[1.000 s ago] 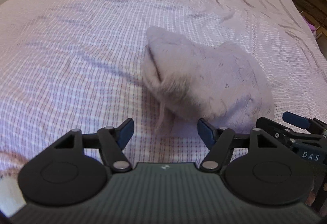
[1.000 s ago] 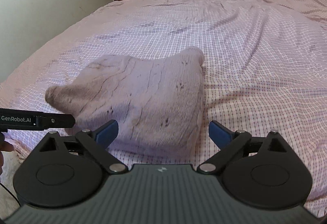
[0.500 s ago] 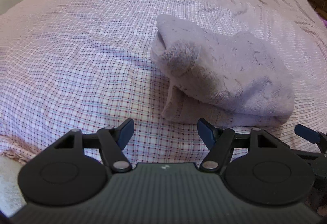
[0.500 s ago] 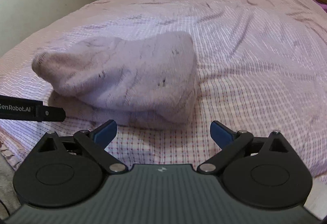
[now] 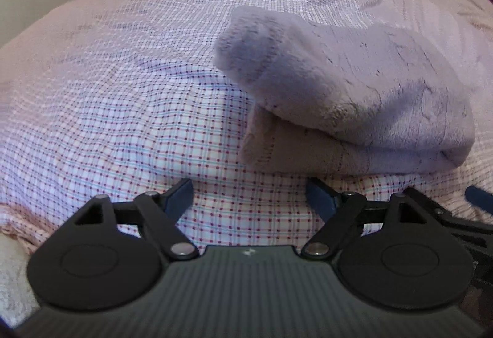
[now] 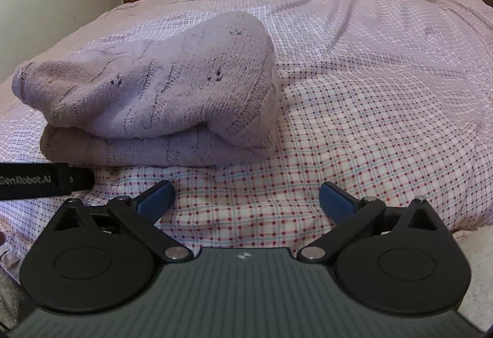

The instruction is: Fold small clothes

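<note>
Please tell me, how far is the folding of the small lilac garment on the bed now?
Done: the lilac garment lies doubled over on the checked bedsheet, its top layer resting on the bottom one. In hand: nothing; the left gripper and right gripper are both open, short of the cloth. Left: perhaps squaring the bulging upper layer; no other clothes are visible.

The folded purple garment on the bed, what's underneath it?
The purple garment lies folded over on itself, its lower layer resting on the checked bedsheet. Anything between the layers or beneath them is covered.
</note>
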A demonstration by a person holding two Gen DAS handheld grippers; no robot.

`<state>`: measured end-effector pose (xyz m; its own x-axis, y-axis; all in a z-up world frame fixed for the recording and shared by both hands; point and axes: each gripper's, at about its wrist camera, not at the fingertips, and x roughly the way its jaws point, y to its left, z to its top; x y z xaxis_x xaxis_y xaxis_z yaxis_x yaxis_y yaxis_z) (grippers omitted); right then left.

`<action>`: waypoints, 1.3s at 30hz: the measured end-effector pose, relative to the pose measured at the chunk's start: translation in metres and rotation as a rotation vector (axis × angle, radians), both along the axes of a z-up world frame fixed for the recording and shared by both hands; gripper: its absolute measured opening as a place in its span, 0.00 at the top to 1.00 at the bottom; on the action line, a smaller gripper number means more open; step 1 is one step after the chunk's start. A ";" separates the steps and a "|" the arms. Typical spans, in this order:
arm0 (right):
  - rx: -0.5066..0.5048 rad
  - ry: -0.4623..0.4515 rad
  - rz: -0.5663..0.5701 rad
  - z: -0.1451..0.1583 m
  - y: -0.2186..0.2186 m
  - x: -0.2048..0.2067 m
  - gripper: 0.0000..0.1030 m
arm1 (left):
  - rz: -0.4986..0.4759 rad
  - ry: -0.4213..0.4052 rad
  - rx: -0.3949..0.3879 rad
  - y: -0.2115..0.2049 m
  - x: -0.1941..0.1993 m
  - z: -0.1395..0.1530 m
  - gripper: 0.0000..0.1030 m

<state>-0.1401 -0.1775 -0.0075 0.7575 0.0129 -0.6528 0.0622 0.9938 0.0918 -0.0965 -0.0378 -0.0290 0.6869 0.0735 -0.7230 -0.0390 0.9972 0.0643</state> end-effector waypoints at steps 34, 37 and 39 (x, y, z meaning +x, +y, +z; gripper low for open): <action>-0.013 -0.030 0.017 -0.001 0.000 -0.005 0.00 | 0.007 -0.026 0.030 -0.011 -0.015 -0.007 0.13; -0.014 -0.031 0.017 -0.001 0.000 -0.006 0.00 | 0.011 -0.026 0.028 -0.009 -0.013 -0.010 0.13; -0.015 -0.031 0.017 -0.001 0.000 -0.005 0.00 | 0.011 -0.027 0.028 -0.008 -0.012 -0.012 0.13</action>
